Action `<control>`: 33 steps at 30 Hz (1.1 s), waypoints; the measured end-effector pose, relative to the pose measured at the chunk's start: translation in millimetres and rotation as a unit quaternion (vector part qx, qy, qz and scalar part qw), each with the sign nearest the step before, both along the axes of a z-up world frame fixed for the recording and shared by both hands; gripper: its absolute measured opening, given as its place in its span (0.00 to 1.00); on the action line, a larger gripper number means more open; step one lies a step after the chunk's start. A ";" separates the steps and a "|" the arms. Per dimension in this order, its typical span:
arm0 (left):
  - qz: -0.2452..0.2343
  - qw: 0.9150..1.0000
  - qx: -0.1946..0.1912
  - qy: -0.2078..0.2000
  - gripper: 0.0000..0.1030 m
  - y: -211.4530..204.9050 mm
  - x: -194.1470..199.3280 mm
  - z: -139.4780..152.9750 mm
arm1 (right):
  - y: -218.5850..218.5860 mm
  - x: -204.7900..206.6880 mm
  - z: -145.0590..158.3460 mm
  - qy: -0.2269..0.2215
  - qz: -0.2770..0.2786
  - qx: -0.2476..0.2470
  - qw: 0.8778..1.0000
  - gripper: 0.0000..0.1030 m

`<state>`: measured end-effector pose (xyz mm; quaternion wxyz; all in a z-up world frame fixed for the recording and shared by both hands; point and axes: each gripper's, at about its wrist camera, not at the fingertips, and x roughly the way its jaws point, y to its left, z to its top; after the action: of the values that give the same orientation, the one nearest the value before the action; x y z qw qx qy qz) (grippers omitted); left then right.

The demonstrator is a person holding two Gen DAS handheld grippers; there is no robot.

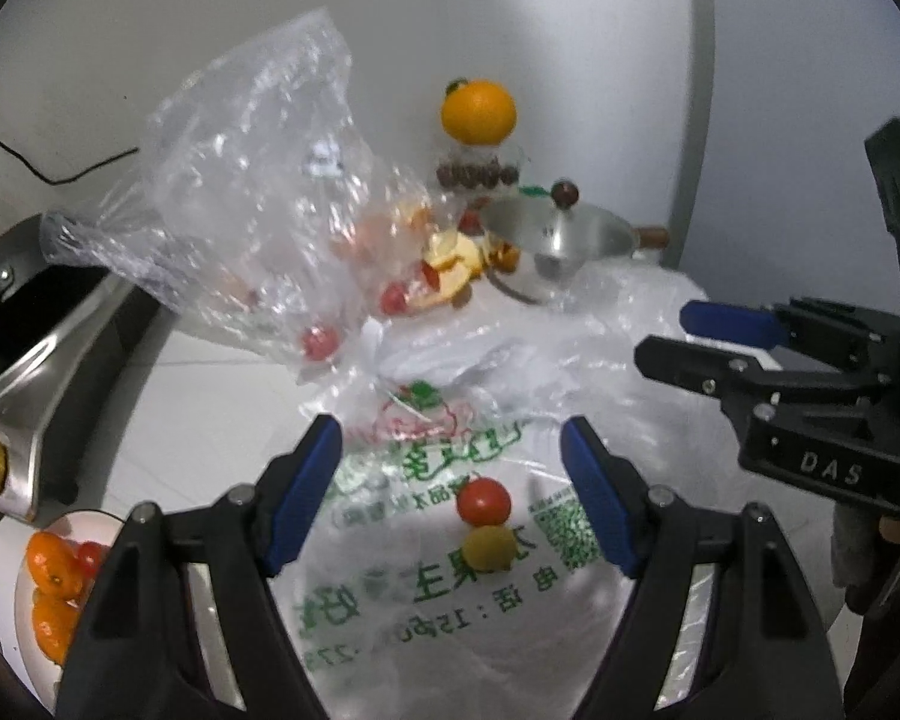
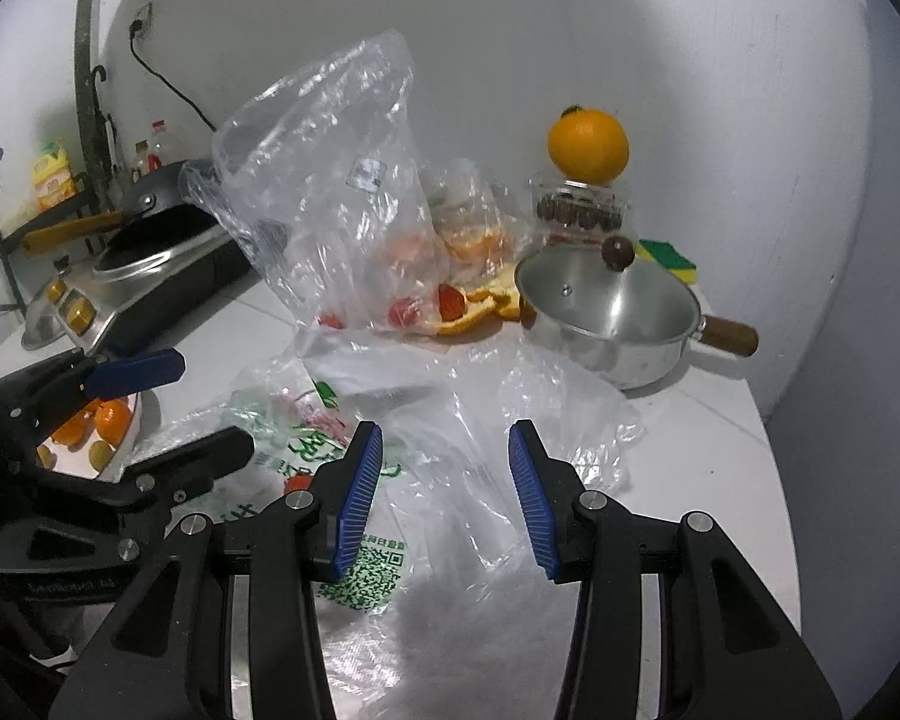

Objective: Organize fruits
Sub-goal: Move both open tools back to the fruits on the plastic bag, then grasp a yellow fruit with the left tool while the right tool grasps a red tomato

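Plastic bag [image 1: 450, 576] flat beneath both empty grippers, left gripper [image 1: 453, 495] and right gripper [image 2: 447, 501] jaws apart.

A white tiled worktop [image 2: 708, 420] runs up to a white wall. On it lies a flat white plastic bag printed with green characters [image 1: 450, 576], with a red cherry tomato [image 1: 483, 501] and a yellow one [image 1: 491, 547] showing at its middle. Behind it a crumpled clear plastic bag [image 1: 252, 180] stands up, holding small red tomatoes. Orange peel [image 2: 480, 315] lies beside a steel saucepan with a wooden handle [image 2: 618, 324]. A silver induction cooker with a black pan [image 2: 144, 264] sits at the left end, and a white plate of small oranges [image 1: 51, 588] lies near it. A green and yellow sponge [image 2: 669, 258] rests by the wall.
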<state>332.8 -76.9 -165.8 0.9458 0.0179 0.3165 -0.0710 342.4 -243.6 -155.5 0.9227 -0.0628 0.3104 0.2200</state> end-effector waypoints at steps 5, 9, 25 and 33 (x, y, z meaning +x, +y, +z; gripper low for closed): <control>-0.008 1.000 0.014 0.026 0.74 -5.3 9.8 -16.9 | -0.2 8.6 -12.8 0.015 0.001 0.005 1.000 0.45; -0.013 0.998 0.033 0.046 0.74 -10.2 14.0 -31.4 | 0.6 13.7 -20.5 0.023 0.002 0.009 1.000 0.45; -0.051 0.993 0.051 0.098 0.31 -16.5 16.5 -63.8 | 10.4 17.2 -31.7 0.037 0.004 0.010 0.999 0.45; -0.063 0.993 0.044 0.091 0.26 -10.2 4.6 -58.5 | 21.0 10.9 -29.1 0.035 0.007 0.004 0.999 0.45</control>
<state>337.4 -87.1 -224.3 0.9050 0.0733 0.4022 -0.1180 353.3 -222.6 -184.6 0.9097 -0.0537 0.3416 0.2298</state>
